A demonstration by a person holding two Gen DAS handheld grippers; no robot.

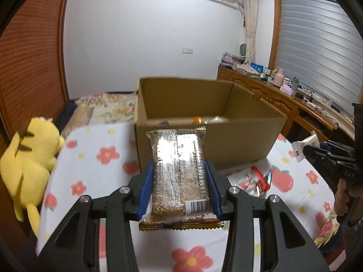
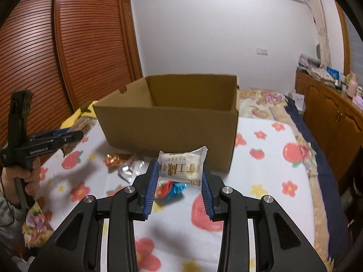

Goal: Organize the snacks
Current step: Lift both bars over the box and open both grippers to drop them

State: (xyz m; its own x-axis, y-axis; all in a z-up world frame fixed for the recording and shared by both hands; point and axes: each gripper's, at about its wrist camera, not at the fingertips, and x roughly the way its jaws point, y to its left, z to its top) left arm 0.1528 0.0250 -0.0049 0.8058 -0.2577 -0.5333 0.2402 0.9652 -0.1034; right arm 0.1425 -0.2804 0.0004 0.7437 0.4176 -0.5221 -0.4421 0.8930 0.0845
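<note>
Nearest the left wrist camera, the left gripper (image 1: 179, 181) pinched a clear-wrapped grain bar (image 1: 179, 174) lengthwise between its blue pads (image 1: 145, 190), the bar lifted above the flowered blanket (image 1: 95, 158). In the right wrist view the right gripper (image 2: 179, 179) clamped a white nougat packet (image 2: 181, 165) by its two sides, also clear of the bedding. Beneath and just beyond that packet lay loose wrapped snacks (image 2: 127, 163) on the blanket, close against the near wall of the open cardboard box (image 2: 168, 122). A few snacks showed inside the box, over its near rim, in the left view. A yellow plush toy (image 1: 29, 158) lay left of the box, and a wooden dresser (image 1: 272, 95) ran along the far right wall.
</note>
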